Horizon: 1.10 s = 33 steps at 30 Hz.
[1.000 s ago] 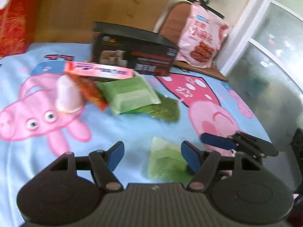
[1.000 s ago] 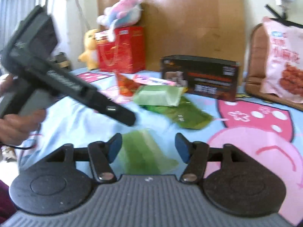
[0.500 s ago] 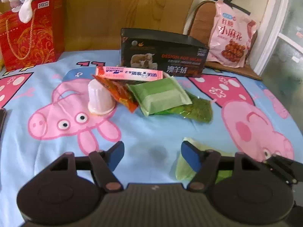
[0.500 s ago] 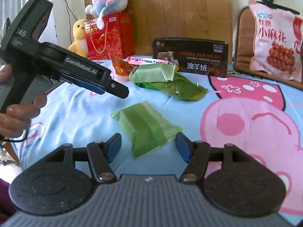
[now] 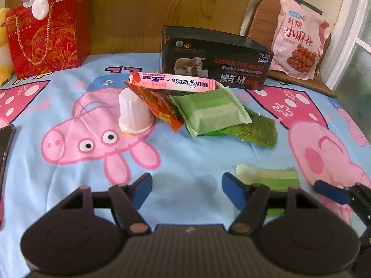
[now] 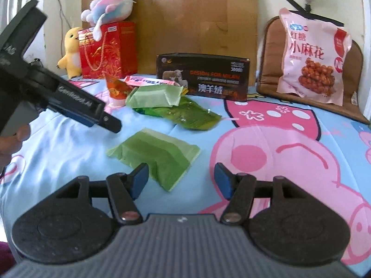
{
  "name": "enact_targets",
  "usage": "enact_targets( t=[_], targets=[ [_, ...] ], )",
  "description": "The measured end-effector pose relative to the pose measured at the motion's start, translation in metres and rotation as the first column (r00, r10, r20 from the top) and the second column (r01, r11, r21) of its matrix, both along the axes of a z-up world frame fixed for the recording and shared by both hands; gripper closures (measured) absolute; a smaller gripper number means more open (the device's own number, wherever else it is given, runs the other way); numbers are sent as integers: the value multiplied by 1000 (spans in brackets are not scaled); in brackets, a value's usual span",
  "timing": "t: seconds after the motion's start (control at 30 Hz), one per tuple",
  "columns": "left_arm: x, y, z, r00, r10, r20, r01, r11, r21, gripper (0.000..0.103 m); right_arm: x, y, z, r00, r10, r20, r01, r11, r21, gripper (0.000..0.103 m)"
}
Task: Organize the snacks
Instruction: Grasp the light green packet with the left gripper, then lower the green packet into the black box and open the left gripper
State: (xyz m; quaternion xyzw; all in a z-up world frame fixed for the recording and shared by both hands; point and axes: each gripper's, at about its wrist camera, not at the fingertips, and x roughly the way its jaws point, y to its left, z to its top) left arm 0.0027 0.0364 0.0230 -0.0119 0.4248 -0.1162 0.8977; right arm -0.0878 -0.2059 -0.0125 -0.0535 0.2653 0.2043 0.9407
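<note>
A loose green snack packet [image 6: 155, 155] lies alone on the cartoon-pig cloth, just ahead of my open, empty right gripper [image 6: 180, 179]; it also shows at the right in the left wrist view [image 5: 271, 177]. My left gripper [image 5: 186, 191] is open and empty above bare cloth, left of that packet. Farther back lies a pile: a green packet [image 5: 211, 112], a dark green pouch [image 5: 257, 129], an orange-red sachet [image 5: 160, 106], a pink strip box [image 5: 171, 82] and an upturned white jelly cup [image 5: 134, 113]. An open black box [image 5: 215, 58] stands behind the pile.
A red gift bag [image 5: 46, 32] with plush toys stands at the back left. A large pink snack bag [image 5: 299, 39] leans on a brown chair cushion [image 6: 310, 69] at the back right. A dark phone edge [image 5: 4, 143] lies at the far left.
The left gripper has swung left and back, so the pile now sits ahead of it. The right gripper has drawn back from the loose green packet. Both stay open.
</note>
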Motion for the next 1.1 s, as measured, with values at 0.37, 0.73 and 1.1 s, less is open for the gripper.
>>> enact_targets(
  t=[0.37, 0.73, 1.1],
  targets=[
    [3, -7, 4, 971, -226, -71, 206, 953, -223, 36, 2, 9, -1, 999, 35, -6, -35, 998, -44, 39],
    [-5, -37, 2, 947, -315, -55, 300, 934, -192, 58, 4, 19, 1, 994, 106, -9, -107, 992, -71, 65],
    [49, -33, 93, 935, -264, 236, 305, 939, -159, 60, 59, 27, 54, 977, 49, 208, -51, 999, 1, 66]
  ],
)
